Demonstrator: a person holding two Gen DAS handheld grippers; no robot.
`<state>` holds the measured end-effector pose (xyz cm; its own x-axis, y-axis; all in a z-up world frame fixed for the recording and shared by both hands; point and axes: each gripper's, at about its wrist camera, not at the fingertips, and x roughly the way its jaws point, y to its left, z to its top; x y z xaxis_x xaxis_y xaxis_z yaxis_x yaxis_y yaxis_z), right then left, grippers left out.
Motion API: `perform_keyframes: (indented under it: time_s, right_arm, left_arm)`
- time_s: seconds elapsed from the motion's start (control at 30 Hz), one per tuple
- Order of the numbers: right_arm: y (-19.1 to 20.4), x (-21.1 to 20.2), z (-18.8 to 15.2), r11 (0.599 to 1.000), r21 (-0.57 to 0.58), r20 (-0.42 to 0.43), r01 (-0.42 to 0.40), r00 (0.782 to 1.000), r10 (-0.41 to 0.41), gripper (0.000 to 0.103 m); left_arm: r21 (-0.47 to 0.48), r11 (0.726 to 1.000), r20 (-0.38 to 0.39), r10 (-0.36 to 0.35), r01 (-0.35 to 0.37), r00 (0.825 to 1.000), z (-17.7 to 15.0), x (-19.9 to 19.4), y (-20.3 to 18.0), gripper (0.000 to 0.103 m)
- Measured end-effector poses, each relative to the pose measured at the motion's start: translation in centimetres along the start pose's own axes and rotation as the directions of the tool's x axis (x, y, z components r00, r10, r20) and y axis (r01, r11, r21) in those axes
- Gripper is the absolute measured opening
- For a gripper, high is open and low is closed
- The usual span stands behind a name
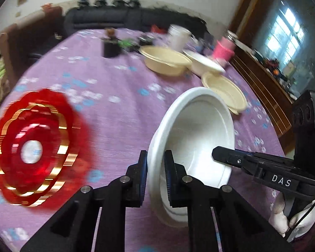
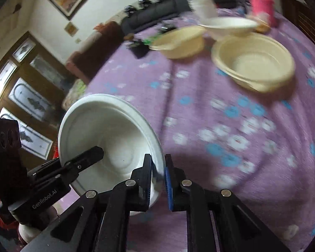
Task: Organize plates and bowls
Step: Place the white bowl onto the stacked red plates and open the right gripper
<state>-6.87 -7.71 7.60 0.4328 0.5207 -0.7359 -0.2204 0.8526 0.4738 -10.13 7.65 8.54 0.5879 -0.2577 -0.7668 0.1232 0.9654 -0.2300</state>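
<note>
We pinch the white bowl [image 1: 199, 138] by opposite rim edges, left gripper [image 1: 155, 176] and right gripper [image 2: 158, 175] both clamped on it, tilted above the purple tablecloth [image 1: 119, 109] (red plate [image 1: 33, 149] near its left edge). Farther on sit cream bowls [image 2: 254, 61].
</note>
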Motion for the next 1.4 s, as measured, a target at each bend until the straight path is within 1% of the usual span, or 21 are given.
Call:
perform_keyframes:
  time_s: [0.1,0.17,0.27,0.37,0.43,0.47,0.53,0.6,0.67,0.7,0.77,0.83,0.97,1.07,1.2,1.3,1.4]
  right_arm:
    - [3.8,1.7,1.0,0.998,-0.061,-0.004,-0.019,1.0,0.019,0.013]
    - [6.4,3.6,1.8,0.995,-0.092,-0.019,-0.04,0.999,0.038,0.013]
    - [9.9,6.5,2.9,0.99,-0.123,-0.049,-0.076,0.996,0.071,0.014]
    - [13.3,9.2,3.6,0.982,-0.167,-0.076,-0.093,0.994,0.081,0.014]
    - [15.1,11.1,3.8,0.977,-0.195,-0.096,-0.088,0.993,0.07,0.014]
    - [15.7,11.9,3.9,0.975,-0.205,-0.103,-0.086,0.993,0.066,0.014]
    - [16.8,13.6,4.0,0.973,-0.219,-0.117,-0.078,0.992,0.053,0.014]
    - [17.6,15.3,4.1,0.971,-0.234,-0.128,-0.057,0.991,0.027,0.014]
    - [18.0,16.6,4.1,0.967,-0.253,-0.124,-0.026,0.992,-0.006,0.014]
    - [18.1,17.2,4.1,0.966,-0.259,-0.119,-0.009,0.993,-0.023,0.014]
    - [18.1,17.9,4.1,0.964,-0.266,-0.11,0.005,0.993,-0.035,0.014]
    - [18.0,18.2,4.1,0.964,-0.265,-0.101,0.002,0.994,-0.029,0.014]
    - [18.1,17.8,4.3,0.964,-0.267,-0.06,0.001,0.998,-0.017,0.015]
    - [18.0,16.9,4.3,0.966,-0.258,-0.027,-0.013,1.0,0.006,0.015]
    - [17.7,14.7,3.9,0.967,-0.255,0.032,-0.014,0.999,0.023,0.015]
    - [17.1,12.4,3.4,0.968,-0.248,0.067,-0.02,0.997,0.038,0.015]
    - [15.9,10.2,2.7,0.973,-0.23,0.095,-0.024,0.994,0.047,0.019]
  left_arm:
    - [-0.059,0.997,0.035,0.044,-0.042,0.998,0.5,-1.7,3.7,0.017]
    - [-0.104,0.992,0.044,0.071,-0.066,0.996,0.7,-2.5,6.3,0.017]
    - [-0.181,0.977,0.041,0.122,-0.112,0.992,0.8,-3.3,10.9,0.017]
    - [-0.223,0.962,0.024,0.17,-0.161,0.985,0.9,-3.3,14.4,0.018]
    - [-0.238,0.951,0.008,0.205,-0.197,0.979,1.1,-2.9,16.3,0.018]
    - [-0.241,0.943,-0.003,0.236,-0.229,0.972,1.2,-2.5,17.3,0.018]
    - [-0.248,0.932,-0.023,0.265,-0.262,0.964,1.5,-1.7,18.8,0.018]
    - [-0.249,0.925,-0.04,0.286,-0.287,0.957,1.6,-0.9,19.9,0.023]
    - [-0.249,0.921,-0.035,0.3,-0.299,0.953,1.5,-0.7,20.3,0.037]
    - [-0.248,0.92,-0.027,0.306,-0.303,0.952,1.6,-0.7,20.5,0.041]
    - [-0.253,0.921,-0.014,0.301,-0.295,0.954,1.6,-1.0,20.6,0.058]
    - [-0.265,0.923,0.002,0.29,-0.279,0.957,1.6,-1.4,20.7,0.063]
    - [-0.292,0.924,0.017,0.262,-0.246,0.965,1.3,-2.5,20.9,0.068]
    - [-0.298,0.924,0.032,0.261,-0.24,0.965,0.9,-3.5,20.6,0.068]
    - [-0.306,0.925,0.062,0.256,-0.226,0.965,0.4,-5.1,19.4,0.068]
    - [-0.294,0.935,0.102,0.235,-0.197,0.967,0.2,-6.8,17.6,0.069]
    - [-0.258,0.952,0.148,0.21,-0.167,0.967,0.4,-8.4,15.1,0.071]
